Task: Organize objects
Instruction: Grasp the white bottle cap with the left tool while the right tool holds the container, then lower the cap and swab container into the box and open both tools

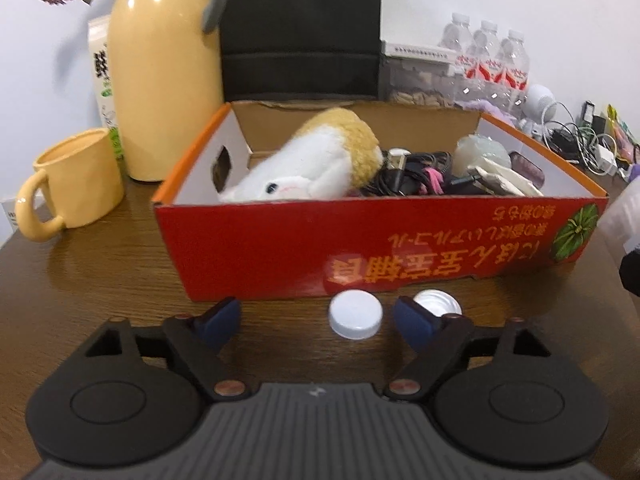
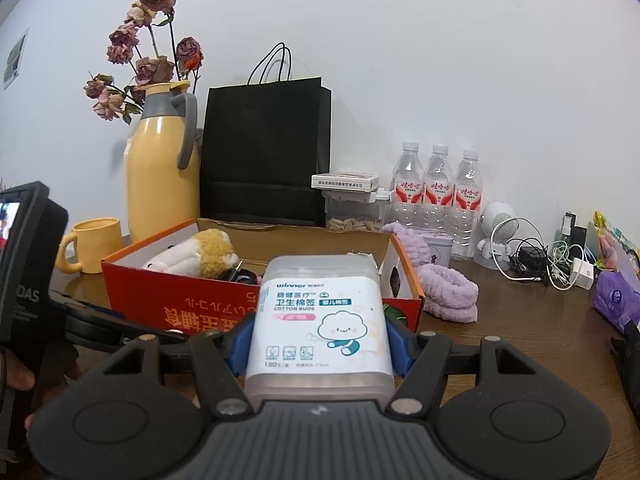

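Observation:
A red cardboard box [image 1: 280, 248] stands on the brown table and holds a plush toy [image 1: 316, 160], dark cables [image 1: 404, 176] and small items. My left gripper [image 1: 316, 320] is open, low over the table just in front of the box. A white cap [image 1: 355, 314] lies between its fingers, and a silver lid [image 1: 438, 304] lies behind the right fingertip. My right gripper [image 2: 316, 340] is shut on a clear cotton buds box [image 2: 320, 320], held above the table in front of the red box [image 2: 168, 296].
A yellow thermos [image 1: 160, 72] and yellow mug [image 1: 76, 184] stand left of the box, a black paper bag [image 2: 264, 152] behind it. Water bottles [image 2: 436, 192], a purple cloth [image 2: 444, 288], cables and chargers [image 2: 552, 264] and a purple pack [image 2: 616, 300] lie to the right.

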`<state>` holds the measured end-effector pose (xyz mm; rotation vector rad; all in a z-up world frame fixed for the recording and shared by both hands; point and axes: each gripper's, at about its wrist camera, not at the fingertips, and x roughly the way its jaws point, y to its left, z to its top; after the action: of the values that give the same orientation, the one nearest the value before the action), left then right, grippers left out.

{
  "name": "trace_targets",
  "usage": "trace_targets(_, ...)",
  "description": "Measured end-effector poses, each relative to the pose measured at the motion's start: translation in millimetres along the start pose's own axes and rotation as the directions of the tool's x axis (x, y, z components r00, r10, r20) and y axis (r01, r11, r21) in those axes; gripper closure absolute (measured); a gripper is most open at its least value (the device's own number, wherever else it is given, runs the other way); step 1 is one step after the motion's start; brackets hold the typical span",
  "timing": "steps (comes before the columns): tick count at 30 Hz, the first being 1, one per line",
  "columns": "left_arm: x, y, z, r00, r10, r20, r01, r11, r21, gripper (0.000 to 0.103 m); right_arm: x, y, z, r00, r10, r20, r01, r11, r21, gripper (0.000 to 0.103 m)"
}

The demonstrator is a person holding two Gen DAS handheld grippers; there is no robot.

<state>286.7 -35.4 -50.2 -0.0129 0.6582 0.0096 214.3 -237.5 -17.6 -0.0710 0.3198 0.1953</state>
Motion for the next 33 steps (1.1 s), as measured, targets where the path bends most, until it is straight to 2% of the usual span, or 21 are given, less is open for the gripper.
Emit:
trace_targets(2, 0, -2, 0, 1.000, -0.012, -0.002, 0.012, 1.000, 0.004, 0.045, 0, 0, 0, 1.000, 0.001, 0.000, -0.001, 1.000, 0.000, 0.039)
trace_targets(3, -1, -3, 0, 1.000, -0.013, 0.001, 0.013, 1.000, 0.009, 0.053, 0, 0, 0, 1.000, 0.001, 0.000, -0.001, 1.000, 0.000, 0.039)
trace_targets(4, -2, -4, -1, 1.000, -0.025, 0.005, 0.025, 1.000, 0.013, 0.073, 0, 0, 0, 1.000, 0.001, 0.000, -0.001, 1.000, -0.001, 0.039)
trace_targets(7, -5, -6, -2, 0.998, -0.058, 0.010, 0.058, 0.998, 0.014, 0.074, -1, 2, 0, 1.000, 0.003, 0.002, -0.003, 1.000, -0.009, 0.039)
trace_targets(14, -31, -5, -2, 0.994, -0.022, 0.110, 0.021, 1.000, 0.015, 0.074, -4, 2, 0, 1.000, 0.004, 0.020, -0.004, 1.000, -0.007, 0.039)
trace_targets(20, -71, -5, 12, 0.970, -0.036, 0.240, 0.034, 0.999, 0.010, 0.074, -7, 1, 9, 0.999, -0.002, 0.053, 0.002, 1.000, -0.008, 0.039)
trace_targets(26, -84, -5, 38, 0.951, -0.040, 0.307, 0.050, 0.998, -0.024, 0.074, 4, 5, 34, 0.997, 0.008, 0.079, -0.008, 1.000, -0.011, 0.039)
trace_targets(33, -67, 1, 76, 0.943, -0.043, 0.330, 0.070, 0.995, -0.072, 0.074, 54, 20, 74, 0.995, 0.002, 0.101, -0.002, 1.000, -0.001, 0.039)
